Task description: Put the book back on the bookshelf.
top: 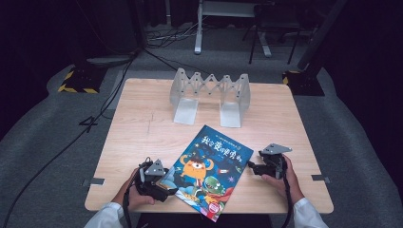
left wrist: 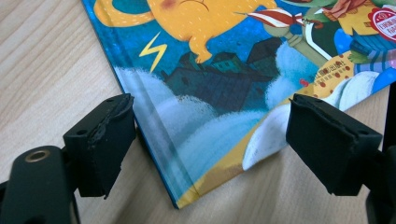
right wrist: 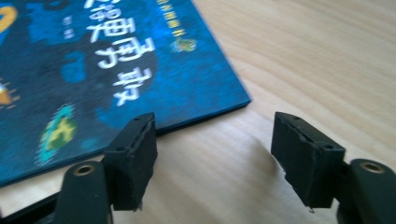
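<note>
A picture book (top: pixel 209 168) with a blue cartoon cover lies flat and slanted on the wooden table (top: pixel 142 128), its near corner sticking out past the front edge. My left gripper (top: pixel 167 187) is at the book's near-left corner. In the left gripper view that gripper (left wrist: pixel 212 140) is open, and its jaws straddle the corner of the book (left wrist: pixel 210 70) without pinching it. My right gripper (top: pixel 253 167) sits just right of the book, pointing at it. In the right gripper view it (right wrist: pixel 210 158) is open over bare wood, the book's corner (right wrist: pixel 116 60) just ahead of its left jaw.
A grey expanding book stand (top: pixel 210 95) stands at the back middle of the table. Bare wood lies between it and the book. Cables (top: pixel 95 118) run over the grey floor to the left, and dark stands ring the table.
</note>
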`<state>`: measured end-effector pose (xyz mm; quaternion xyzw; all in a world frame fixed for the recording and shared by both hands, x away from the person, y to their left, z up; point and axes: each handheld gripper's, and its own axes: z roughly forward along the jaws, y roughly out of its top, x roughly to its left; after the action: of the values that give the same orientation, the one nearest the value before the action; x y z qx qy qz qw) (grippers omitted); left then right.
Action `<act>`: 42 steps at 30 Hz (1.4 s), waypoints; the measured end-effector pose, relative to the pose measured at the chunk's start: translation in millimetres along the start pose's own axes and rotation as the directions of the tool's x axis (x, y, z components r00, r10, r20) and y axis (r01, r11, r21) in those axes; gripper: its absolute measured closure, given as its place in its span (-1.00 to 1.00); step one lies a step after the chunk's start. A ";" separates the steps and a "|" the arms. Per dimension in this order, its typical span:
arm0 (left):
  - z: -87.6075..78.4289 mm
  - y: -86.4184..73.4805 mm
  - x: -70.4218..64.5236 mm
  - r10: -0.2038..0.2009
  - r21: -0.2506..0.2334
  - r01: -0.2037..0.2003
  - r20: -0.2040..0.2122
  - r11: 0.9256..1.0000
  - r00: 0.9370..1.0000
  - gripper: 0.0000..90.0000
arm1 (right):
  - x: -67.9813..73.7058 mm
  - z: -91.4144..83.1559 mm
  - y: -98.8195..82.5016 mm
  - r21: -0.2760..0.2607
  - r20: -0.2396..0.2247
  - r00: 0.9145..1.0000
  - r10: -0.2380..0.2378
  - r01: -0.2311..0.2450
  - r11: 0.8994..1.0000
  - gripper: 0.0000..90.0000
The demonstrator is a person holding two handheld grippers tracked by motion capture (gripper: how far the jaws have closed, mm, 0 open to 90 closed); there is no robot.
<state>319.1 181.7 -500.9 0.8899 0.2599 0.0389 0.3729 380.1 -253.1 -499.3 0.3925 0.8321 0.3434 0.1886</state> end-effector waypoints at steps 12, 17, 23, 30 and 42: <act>-0.9 -3.5 -7.6 0.028 0.012 -0.027 -0.034 1.000 0.999 -0.66 | 17.2 -23.6 -23.4 -0.001 -0.073 0.997 -0.025 0.025 1.000 -0.39; -1.0 -4.0 -8.4 0.030 0.008 -0.029 -0.024 1.000 0.999 -0.66 | 21.6 -14.7 -15.3 -0.003 -0.090 0.995 -0.042 0.042 0.999 -0.44; -3.1 -8.4 -13.6 0.032 -0.005 -0.032 -0.003 0.999 0.999 -0.64 | 18.4 0.2 -1.2 0.002 -0.108 0.993 -0.056 0.057 0.998 -0.51; -3.5 -8.4 -18.7 0.036 0.008 -0.036 -0.005 0.999 0.999 -0.64 | 16.2 12.1 12.0 0.019 -0.097 0.994 -0.051 0.053 0.998 -0.51; -3.2 -9.8 -31.3 0.052 0.017 -0.052 -0.009 0.999 0.999 -0.63 | 7.1 27.7 25.2 0.022 -0.075 0.997 -0.026 0.028 0.999 -0.61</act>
<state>287.0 174.2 -501.4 0.8991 0.2389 0.0508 0.3632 405.1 -224.3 -500.6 0.3703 0.8477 0.3456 0.1575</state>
